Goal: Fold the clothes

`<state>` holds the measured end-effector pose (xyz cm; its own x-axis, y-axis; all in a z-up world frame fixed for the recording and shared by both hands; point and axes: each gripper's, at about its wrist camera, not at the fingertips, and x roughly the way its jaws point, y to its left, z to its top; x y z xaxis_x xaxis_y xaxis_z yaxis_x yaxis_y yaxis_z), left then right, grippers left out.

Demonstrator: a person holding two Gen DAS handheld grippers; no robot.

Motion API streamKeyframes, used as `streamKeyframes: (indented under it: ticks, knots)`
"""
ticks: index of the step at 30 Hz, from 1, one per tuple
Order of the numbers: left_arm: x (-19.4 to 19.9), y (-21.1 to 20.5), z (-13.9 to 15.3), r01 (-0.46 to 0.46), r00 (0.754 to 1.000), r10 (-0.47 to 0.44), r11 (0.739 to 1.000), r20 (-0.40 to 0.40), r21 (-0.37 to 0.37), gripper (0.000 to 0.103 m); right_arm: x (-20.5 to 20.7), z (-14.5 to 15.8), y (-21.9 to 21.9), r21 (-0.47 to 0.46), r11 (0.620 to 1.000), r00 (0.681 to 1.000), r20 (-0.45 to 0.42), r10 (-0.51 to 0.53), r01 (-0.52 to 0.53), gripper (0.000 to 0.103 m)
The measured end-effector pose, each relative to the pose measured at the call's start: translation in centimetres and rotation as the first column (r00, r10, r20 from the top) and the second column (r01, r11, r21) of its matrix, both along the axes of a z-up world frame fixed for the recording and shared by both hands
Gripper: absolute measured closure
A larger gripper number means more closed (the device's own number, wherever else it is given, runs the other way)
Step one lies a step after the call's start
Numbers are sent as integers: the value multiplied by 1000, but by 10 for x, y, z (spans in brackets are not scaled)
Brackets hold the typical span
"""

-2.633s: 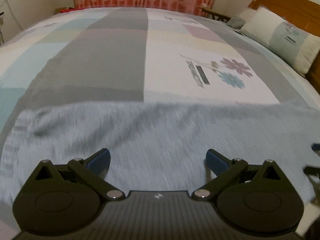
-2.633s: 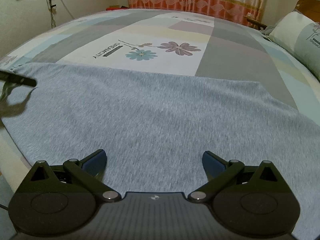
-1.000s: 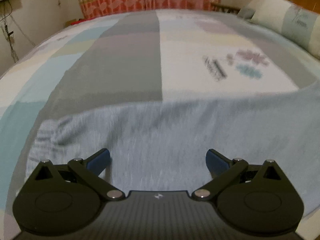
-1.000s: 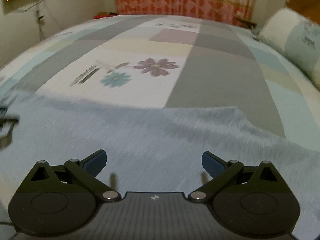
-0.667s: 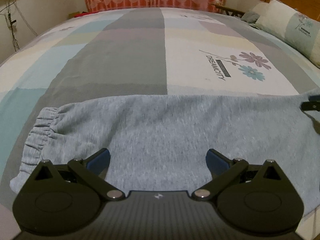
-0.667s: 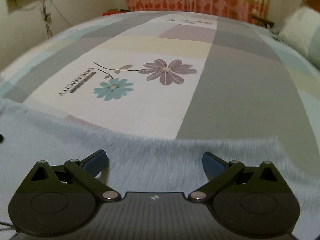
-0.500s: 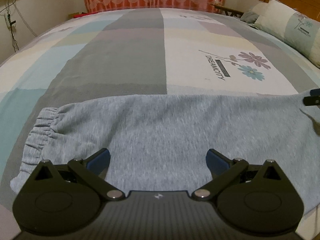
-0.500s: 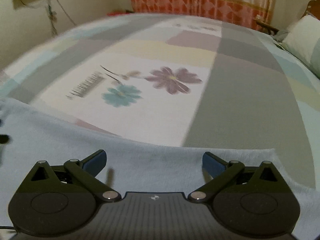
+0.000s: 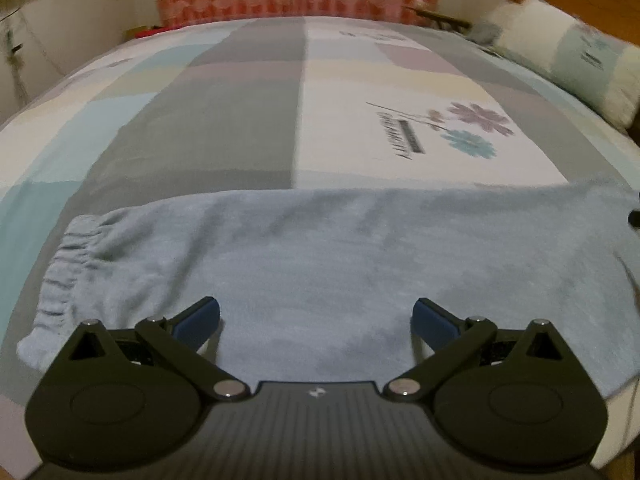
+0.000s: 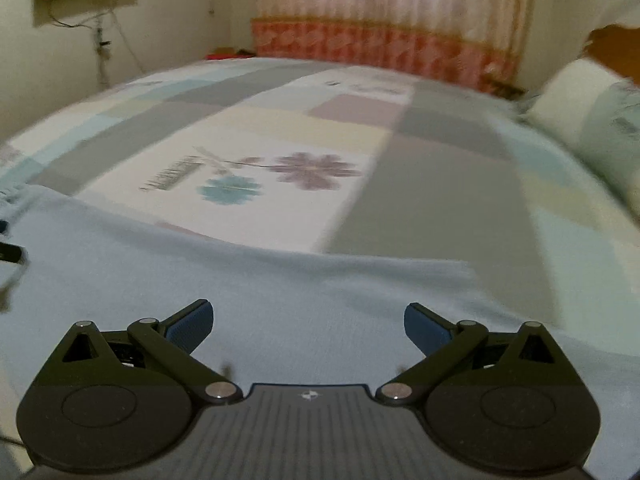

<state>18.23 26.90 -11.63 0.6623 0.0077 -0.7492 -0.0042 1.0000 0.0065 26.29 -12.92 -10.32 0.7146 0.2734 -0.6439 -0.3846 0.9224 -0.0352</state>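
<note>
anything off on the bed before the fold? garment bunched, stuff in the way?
Nothing stands out. The grey garment lies flat across the near edge of the bed, its elastic cuff gathered at the left end as made. Both tools, left and right, are open over it and hold nothing. Both views are slightly blurred.

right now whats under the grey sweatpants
The grey sweatpants lie flat on the patchwork bedspread, whose grey and white panels show beyond the far edge. What lies directly beneath them is covered.
</note>
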Motion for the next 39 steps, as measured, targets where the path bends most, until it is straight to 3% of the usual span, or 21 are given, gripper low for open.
streamKeyframes:
  ticks: [3, 7, 9, 12, 14, 22, 28, 32, 36, 39]
  knots:
    - [6, -18, 7, 39, 999, -39, 999, 1, 32, 1, 16, -5, -42, 26, 991, 991, -20, -129, 130, 0]
    - [14, -37, 12, 84, 996, -84, 996, 6, 22, 1, 50, -27, -79, 132, 972, 977, -114, -181, 196, 0]
    - [18, -44, 11, 94, 996, -94, 995, -3, 30, 1, 61, -36, -85, 123, 967, 973, -99, -210, 221, 0]
    - [21, -51, 8, 103, 995, -102, 994, -21, 43, 1, 68, -26, -86, 86, 959, 961, -87, -264, 272, 0]
    - [22, -55, 6, 114, 993, -112, 992, -27, 47, 1, 60, -16, -85, 131, 960, 968, -80, -237, 246, 0]
    - [8, -69, 4, 137, 990, -134, 987, -41, 84, 1, -16, -1, -83, 20, 979, 975, -92, -202, 205, 0]
    - [-8, -85, -5, 172, 985, -170, 981, -28, 91, 1, -75, -28, -106, 2, 966, 955, -154, -254, 258, 0]
    - [-20, -68, -18, 138, 990, -137, 990, 34, -13, 1, -91, -26, -110, -10, 961, 949, -157, -275, 277, 0]
    - [-22, -66, -1, 71, 997, -70, 997, -7, 19, 1, -105, -10, -103, -19, 967, 960, -114, -256, 256, 0]
    - [-30, -78, 18, 112, 992, -110, 993, 65, -29, 1, -110, -19, -95, -18, 973, 965, -123, -232, 231, 0]
